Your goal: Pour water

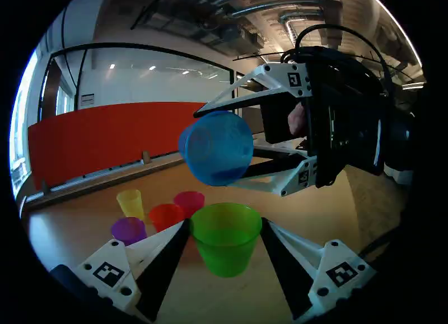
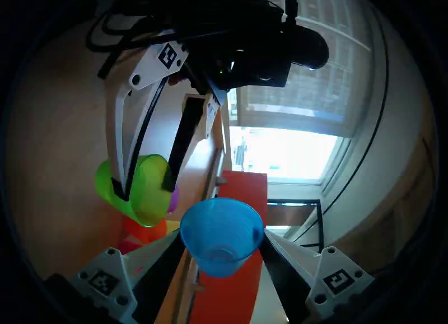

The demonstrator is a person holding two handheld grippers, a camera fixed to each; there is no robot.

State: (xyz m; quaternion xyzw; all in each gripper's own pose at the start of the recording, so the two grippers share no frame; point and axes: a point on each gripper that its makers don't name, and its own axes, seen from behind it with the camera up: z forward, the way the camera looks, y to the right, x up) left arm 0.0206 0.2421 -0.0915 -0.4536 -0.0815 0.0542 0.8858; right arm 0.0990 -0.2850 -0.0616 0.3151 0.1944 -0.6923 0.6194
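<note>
- One wide wooden worktop (image 1: 336, 212) lies under everything, and a long red partition (image 1: 101, 139) stands behind it.
- The right gripper (image 2: 222, 240) is up in the air and rolled onto its side. Its two fingers are pressed on both sides of the blue cup (image 1: 217, 150).
- The left gripper (image 1: 225, 229) is lower. Its fingers are closed on the green cup (image 1: 225, 240), one on each side.
- The green cup is upright with its mouth up. I cannot tell if its base touches the worktop.
- The blue cup is tipped almost sideways, just above the green cup and apart from it. Something darker sits in its low side, but I cannot tell if water runs out.
- Four small cups stand close together on the worktop behind the green cup: yellow cup (image 1: 130, 202), red cup (image 1: 166, 215), magenta cup (image 1: 189, 201) and purple cup (image 1: 129, 230).
</note>
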